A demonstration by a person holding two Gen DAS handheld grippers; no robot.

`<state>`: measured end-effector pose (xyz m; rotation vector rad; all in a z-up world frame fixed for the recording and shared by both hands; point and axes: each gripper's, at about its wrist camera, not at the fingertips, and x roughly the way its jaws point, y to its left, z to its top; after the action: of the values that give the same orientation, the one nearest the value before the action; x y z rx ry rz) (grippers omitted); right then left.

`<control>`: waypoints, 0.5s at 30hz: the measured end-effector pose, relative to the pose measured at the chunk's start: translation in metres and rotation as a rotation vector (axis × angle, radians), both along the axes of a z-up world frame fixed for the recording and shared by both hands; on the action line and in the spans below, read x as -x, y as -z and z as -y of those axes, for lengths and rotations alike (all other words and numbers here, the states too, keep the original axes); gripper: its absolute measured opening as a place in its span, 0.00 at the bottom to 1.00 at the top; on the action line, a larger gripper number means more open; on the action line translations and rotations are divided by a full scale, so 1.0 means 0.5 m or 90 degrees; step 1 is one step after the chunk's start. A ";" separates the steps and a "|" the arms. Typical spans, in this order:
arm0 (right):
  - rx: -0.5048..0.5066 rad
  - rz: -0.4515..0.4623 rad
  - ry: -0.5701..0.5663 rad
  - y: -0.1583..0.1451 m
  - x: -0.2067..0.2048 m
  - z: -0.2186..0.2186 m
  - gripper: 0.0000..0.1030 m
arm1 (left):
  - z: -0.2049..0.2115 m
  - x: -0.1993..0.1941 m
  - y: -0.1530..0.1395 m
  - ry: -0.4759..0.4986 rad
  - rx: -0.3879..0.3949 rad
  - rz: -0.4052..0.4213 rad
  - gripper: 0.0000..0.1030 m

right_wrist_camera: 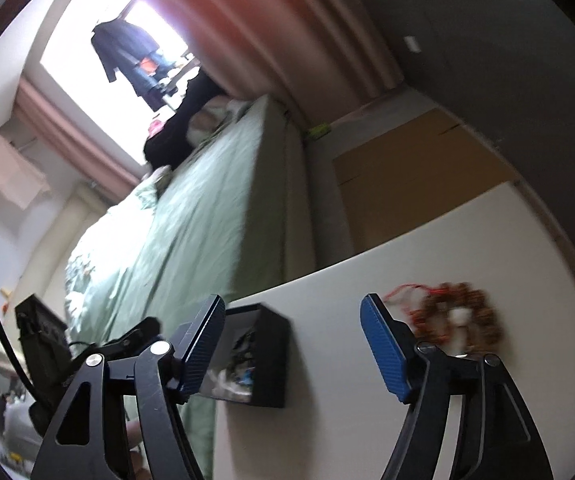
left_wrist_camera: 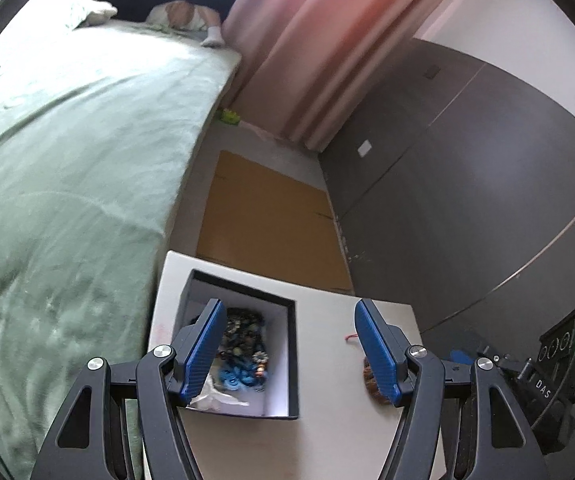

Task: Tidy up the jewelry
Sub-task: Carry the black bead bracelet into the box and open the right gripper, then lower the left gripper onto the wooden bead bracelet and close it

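A black open box (left_wrist_camera: pixel 293 360) with a white inside stands on the white table (left_wrist_camera: pixel 327 440). It holds a heap of dark and blue beaded jewelry (left_wrist_camera: pixel 243 352) and some white paper. My left gripper (left_wrist_camera: pixel 287 348) is open and empty above the box's right side. A brown beaded bracelet (left_wrist_camera: pixel 369 380) with a red cord lies on the table, partly hidden behind the left gripper's right finger. In the right wrist view the box (right_wrist_camera: pixel 267 356) sits left of the bracelet (right_wrist_camera: pixel 457 318). My right gripper (right_wrist_camera: pixel 293 344) is open and empty above the table, between them.
A bed with a green cover (left_wrist_camera: pixel 67 168) runs along the table's left side. Brown cardboard (left_wrist_camera: pixel 267 216) lies on the floor beyond the table. A dark wardrobe (left_wrist_camera: pixel 467 180) and pink curtains (left_wrist_camera: pixel 319 40) stand on the right. The right hand-held gripper's body (left_wrist_camera: pixel 555 368) is at the right edge.
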<state>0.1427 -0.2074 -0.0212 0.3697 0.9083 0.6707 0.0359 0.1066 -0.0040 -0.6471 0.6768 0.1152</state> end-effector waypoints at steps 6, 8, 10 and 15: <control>-0.001 0.006 0.054 -0.020 -0.004 0.091 0.69 | 0.052 -0.018 0.000 0.035 -0.014 -0.007 0.66; -0.003 0.008 0.081 -0.027 -0.011 0.123 0.69 | 0.077 -0.026 0.000 0.053 -0.025 -0.009 0.66; 0.007 -0.002 0.106 -0.026 -0.017 0.150 0.69 | 0.097 -0.033 0.002 0.064 -0.028 -0.012 0.66; 0.005 -0.046 0.135 -0.005 -0.033 0.194 0.69 | 0.162 -0.063 0.016 0.099 -0.047 -0.028 0.66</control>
<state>0.1592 -0.3042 -0.0186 0.4784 0.9243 0.4608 0.0672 0.0258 -0.0120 -0.5198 0.7598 0.0101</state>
